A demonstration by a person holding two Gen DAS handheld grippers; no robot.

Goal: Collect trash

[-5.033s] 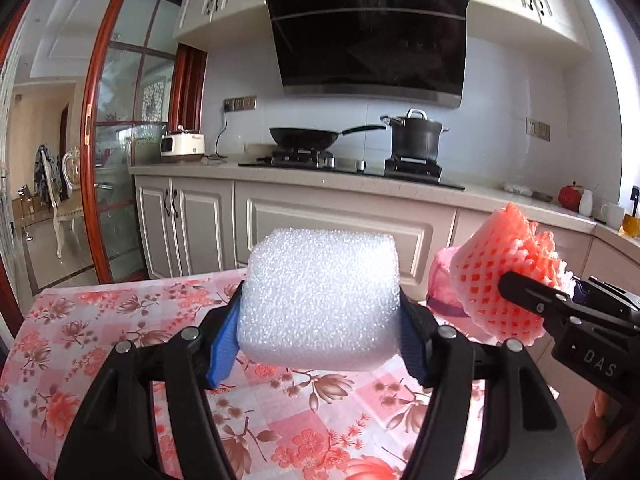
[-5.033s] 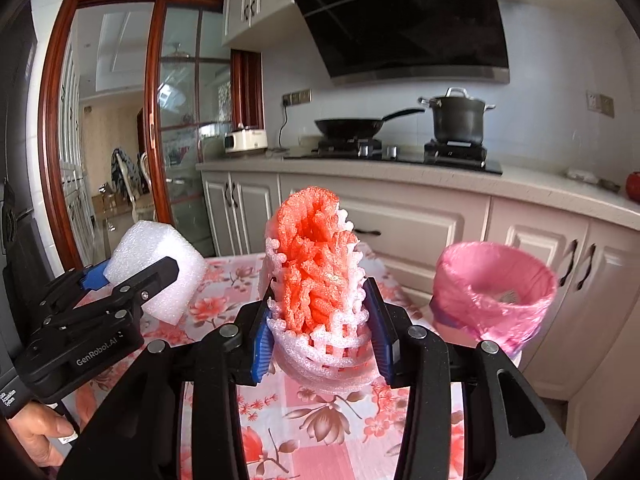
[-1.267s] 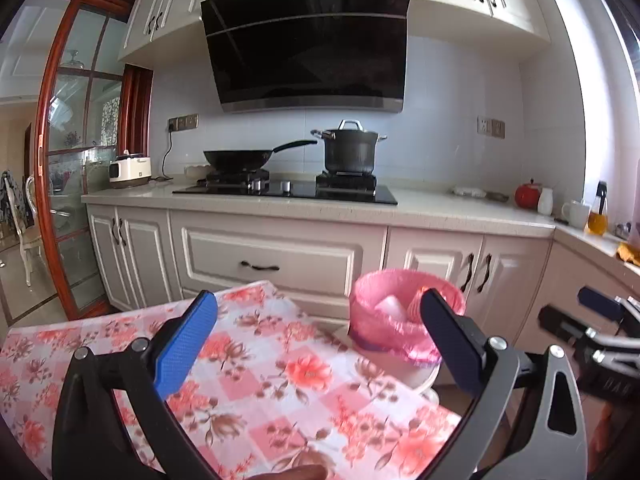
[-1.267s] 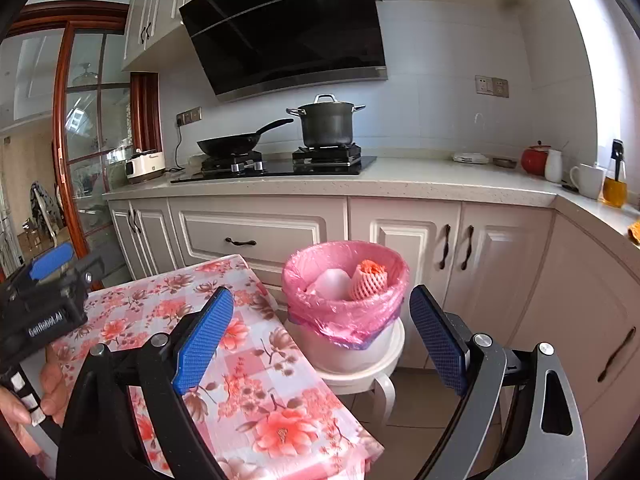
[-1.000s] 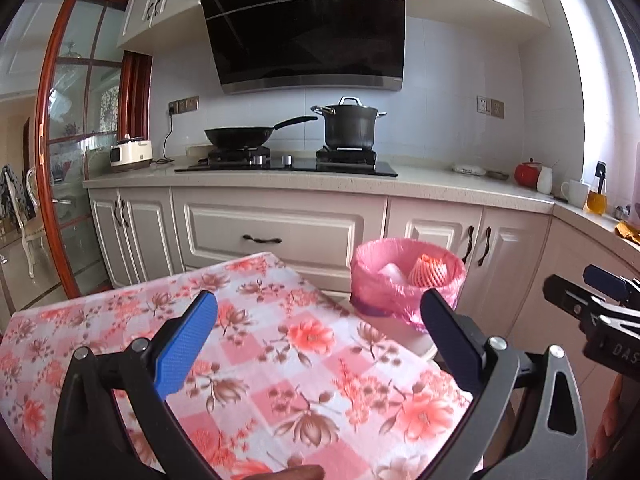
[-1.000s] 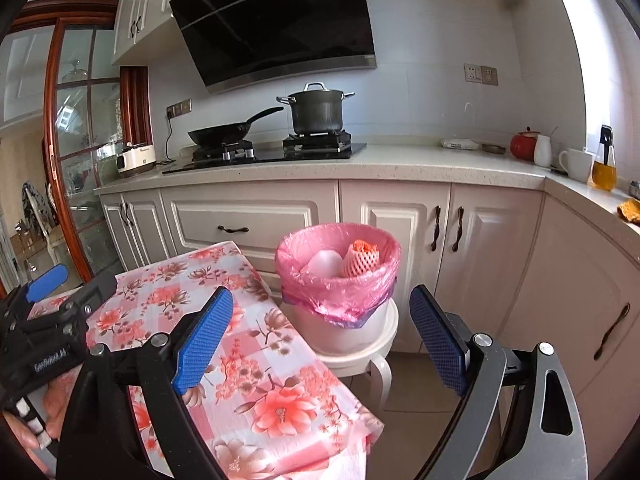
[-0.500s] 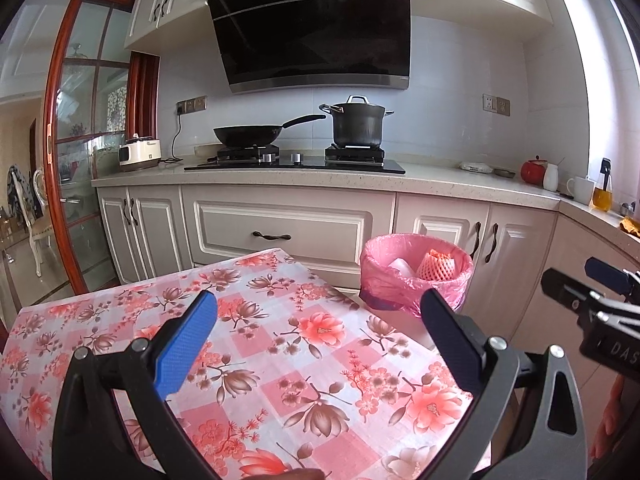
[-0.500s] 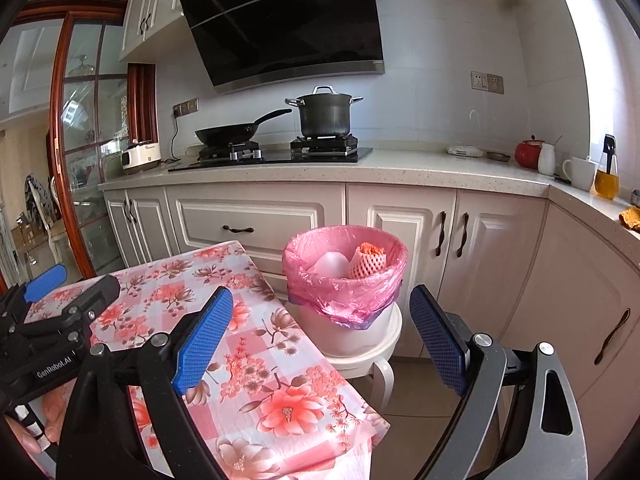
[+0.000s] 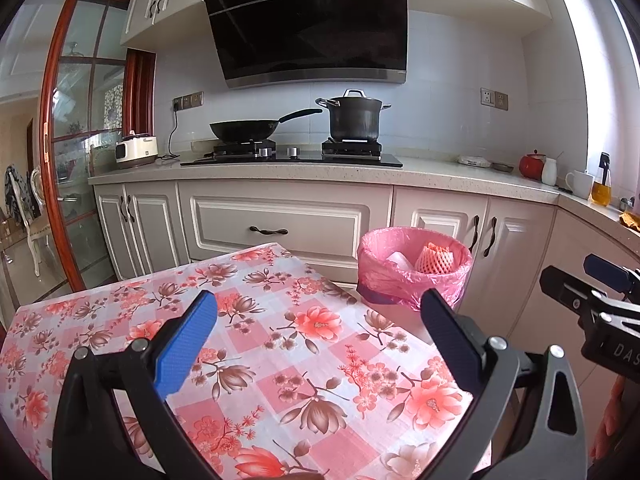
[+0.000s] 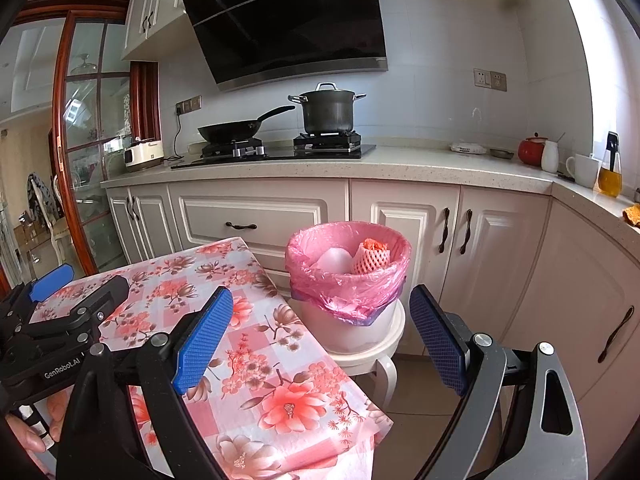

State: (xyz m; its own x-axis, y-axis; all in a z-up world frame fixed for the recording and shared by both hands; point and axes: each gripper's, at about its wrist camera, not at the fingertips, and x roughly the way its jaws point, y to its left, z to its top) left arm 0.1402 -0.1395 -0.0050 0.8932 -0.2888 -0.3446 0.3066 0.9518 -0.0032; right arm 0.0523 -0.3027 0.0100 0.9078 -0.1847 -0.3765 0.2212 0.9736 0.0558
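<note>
I'm holding left gripper [image 9: 318, 312] and right gripper [image 10: 320, 308] spread wide, gripping nothing. Bin [image 10: 348, 280] sitting ahead of right fingers, white foam [image 10: 334, 260] and red net [image 10: 370, 258] lying inside.

Tablecloth [image 9: 280, 344]: floral print cloth, matt, pink-white checks. Bin liner [image 10: 348, 288] at 12 o'clock in right wrist view: thin pink plastic film, crinkled, semi-gloss; bin [image 10: 352, 330] under it smooth white plastic. Inside: white foam block [image 10: 334, 260], fine-pored, matt, & pink-orange foam net sleeve [image 10: 372, 258], open mesh. Gripper pads [image 10: 202, 340]: blue textured rubber-like; frames matt black plastic w/ metal screws. Hood [image 9: 308, 20] glossy black glass. Pot [image 9: 354, 120] dull dark metal. Countertop [image 9: 440, 182] speckled stone, polished. Door frame [image 9: 50, 140] at 9 o'clock: varnished red wood.
</note>
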